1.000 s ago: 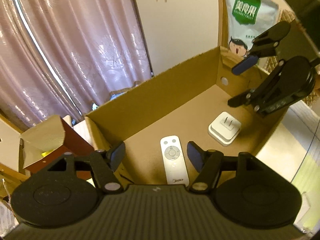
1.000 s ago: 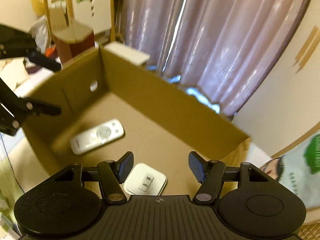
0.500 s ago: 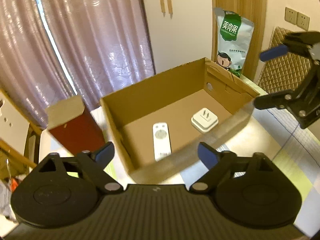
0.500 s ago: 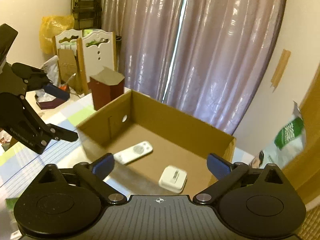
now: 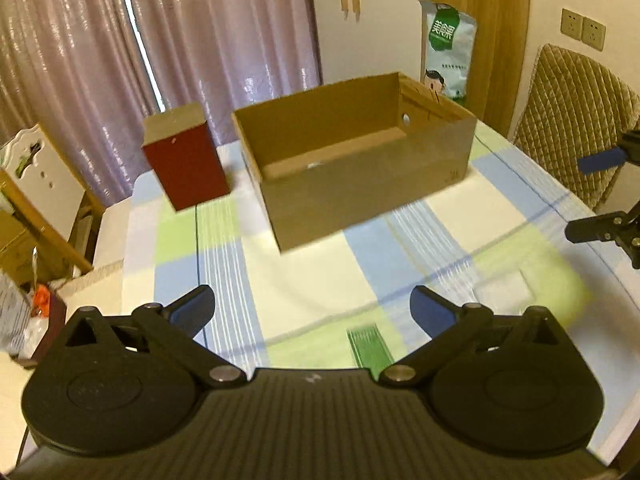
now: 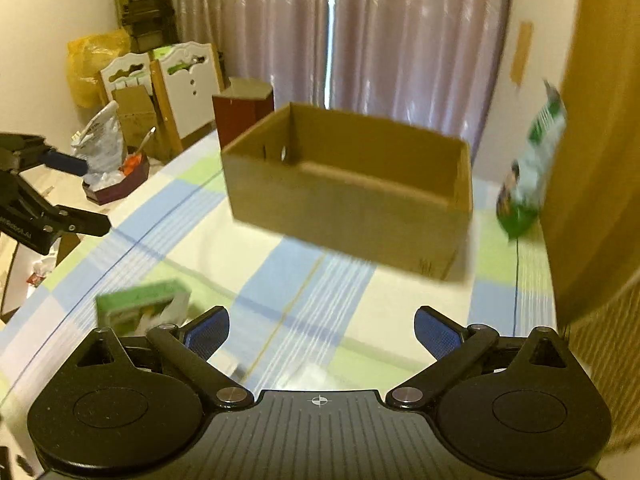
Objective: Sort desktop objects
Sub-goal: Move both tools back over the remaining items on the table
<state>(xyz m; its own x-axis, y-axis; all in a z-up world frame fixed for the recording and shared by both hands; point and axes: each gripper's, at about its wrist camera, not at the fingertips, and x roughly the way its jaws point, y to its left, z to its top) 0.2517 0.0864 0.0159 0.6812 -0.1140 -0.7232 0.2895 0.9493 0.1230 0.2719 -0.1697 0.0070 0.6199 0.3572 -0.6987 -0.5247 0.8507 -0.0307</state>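
Left hand-held gripper [image 5: 312, 314]: we see it released, jaws spread wide, nothing between them, hovering above the checked surface [image 5: 320, 280]. Ahead and to its left we see a dark red box [image 5: 186, 168] standing upright on the surface, just beside the cardboard box [image 5: 360, 192], not touching as far as we can tell. The cardboard box sits straight ahead, open top, a small white bit barely visible over its near wall; contents otherwise hidden from this angle. Behind the box's far right corner stands a green-and-white snack bag [image 5: 448, 48]. Near the left gripper's right finger we see a green striped item [image 5: 370, 350] lying on the surface, partly cut off by the gripper body. Right hand-held gripper [image 6: 322, 334]: also released, jaws wide apart, empty. Just ahead of its left finger we see a green-and-white packet [image 6: 140, 308], blurred, lying on the surface. The cardboard box is straight ahead and well apart; the snack bag is off to the right, blurred.
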